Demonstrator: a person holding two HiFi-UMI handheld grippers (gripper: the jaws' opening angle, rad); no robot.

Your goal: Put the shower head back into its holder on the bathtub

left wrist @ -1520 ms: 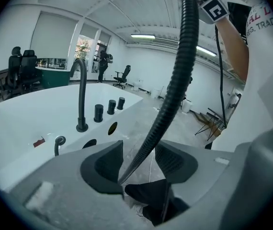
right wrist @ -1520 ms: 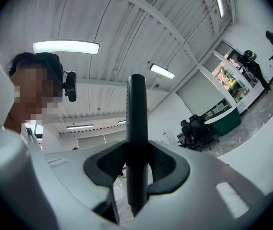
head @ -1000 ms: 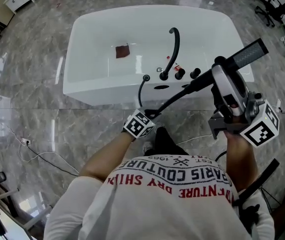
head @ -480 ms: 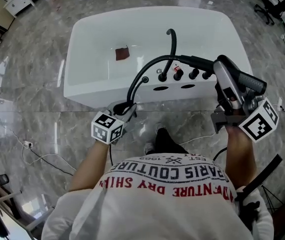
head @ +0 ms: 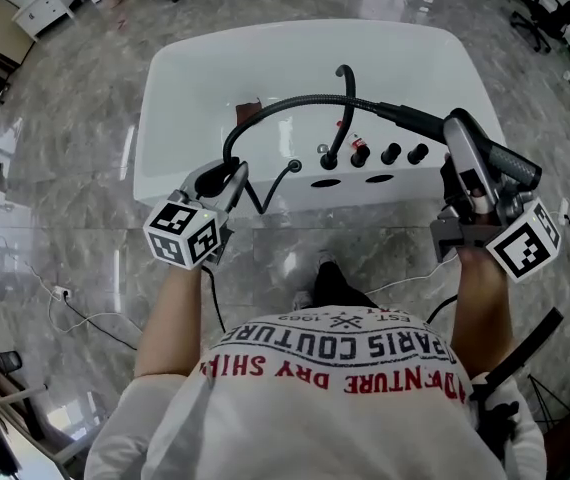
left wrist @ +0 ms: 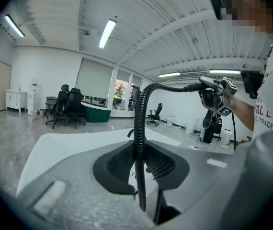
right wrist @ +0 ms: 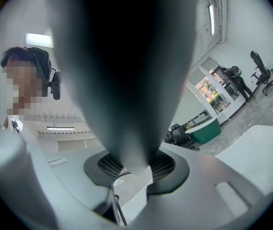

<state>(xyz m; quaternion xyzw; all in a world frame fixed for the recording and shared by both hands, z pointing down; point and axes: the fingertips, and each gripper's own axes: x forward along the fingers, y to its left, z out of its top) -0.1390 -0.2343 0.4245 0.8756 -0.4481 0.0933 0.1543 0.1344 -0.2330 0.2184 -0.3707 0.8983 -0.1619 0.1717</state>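
The black shower head (head: 507, 162) is clamped in my right gripper (head: 457, 140), shut on it to the right of the white bathtub (head: 165, 183). In the right gripper view the shower head (right wrist: 127, 56) fills the frame as a dark blur between the pads of that gripper (right wrist: 131, 164). Its corrugated black hose (head: 295, 101) arches left over the tub to my left gripper (head: 227, 176), which is shut on it. In the left gripper view the hose (left wrist: 139, 128) rises out of that gripper (left wrist: 139, 162). The hose's far end meets the tub rim at a fitting (head: 292, 165). Which fitting is the holder I cannot tell.
A black curved faucet (head: 348, 88) and a row of black knobs (head: 390, 154) stand on the tub's near rim. A brown patch (head: 248, 110) lies in the tub. Cables (head: 75, 308) run over the marble floor at left. Office chairs (head: 555, 13) stand at the far right.
My left gripper has moved left and up along the tub's front with the hose in it, raising the hose into a high arch. The shower head has swung down beside the right gripper.
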